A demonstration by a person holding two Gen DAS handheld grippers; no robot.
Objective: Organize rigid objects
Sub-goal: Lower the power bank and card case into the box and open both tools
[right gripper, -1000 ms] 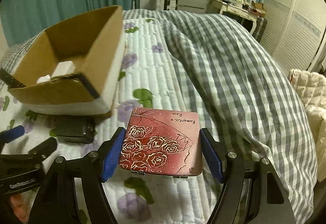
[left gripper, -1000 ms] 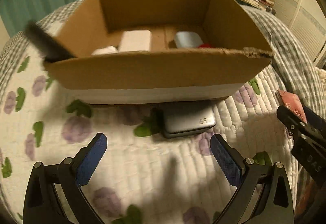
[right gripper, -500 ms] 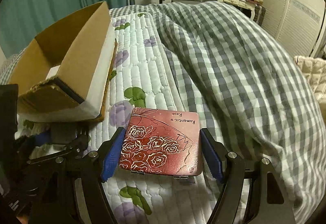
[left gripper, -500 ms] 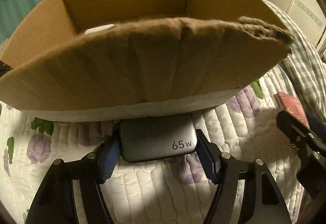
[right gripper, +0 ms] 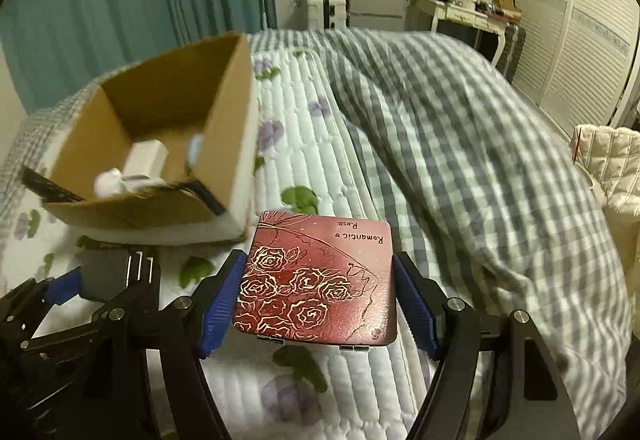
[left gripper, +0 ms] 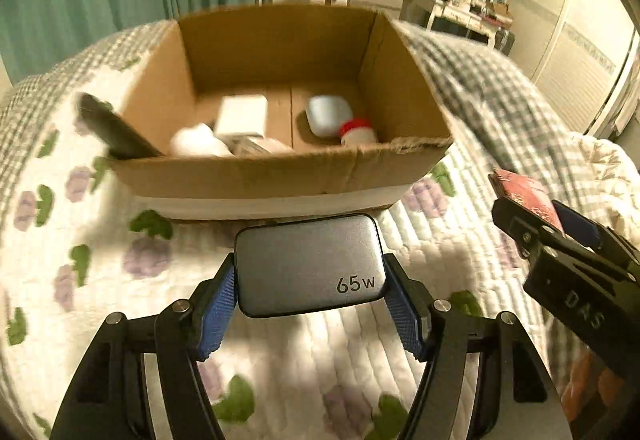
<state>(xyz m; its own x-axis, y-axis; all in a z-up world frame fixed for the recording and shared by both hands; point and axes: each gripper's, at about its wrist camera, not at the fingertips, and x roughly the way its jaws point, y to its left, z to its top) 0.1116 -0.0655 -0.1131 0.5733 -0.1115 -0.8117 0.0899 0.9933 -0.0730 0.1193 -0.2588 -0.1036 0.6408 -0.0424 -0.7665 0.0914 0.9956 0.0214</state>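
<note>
Grey metal is filling the middle of our left wrist view: we are holding a flat charger (left gripper: 310, 266) marked "65w" in the left tongs (left gripper: 310, 306), the blue pads (left gripper: 216, 314) pressing on both of its sides, above the floral quilt (left gripper: 360, 368) of the bed. Its underside is hidden from us. Just beyond it the cardboard box (left gripper: 280, 172) is sitting on the quilt, its near wall cutting off the lower parts of what lies inside. We are making out a white block (left gripper: 242, 116), a pale blue case (left gripper: 328, 116), a white container with a red cap (left gripper: 356, 130) and a blurred white lump (left gripper: 198, 142); motion blur is keeping us from telling what these are. A dark flat thing (left gripper: 112, 130) is leaning over the box's left corner, also blurred.

In the right wrist view we are gripping a red tin (right gripper: 318, 284) printed with roses and the words "Romantic Rose" in the right tongs (right gripper: 318, 298), pads touching its left and right edges; its hinges are showing at the near edge. It is being held over the quilt, right of the box (right gripper: 160, 144), beside a grey checked duvet (right gripper: 460, 160). The left tongs (right gripper: 80, 286) are appearing at the lower left here, with the charger (right gripper: 104, 274) mostly hidden behind their frame. In the left view the right tongs (left gripper: 532, 216) and tin (left gripper: 524, 194) are cut off by the frame edge.
</note>
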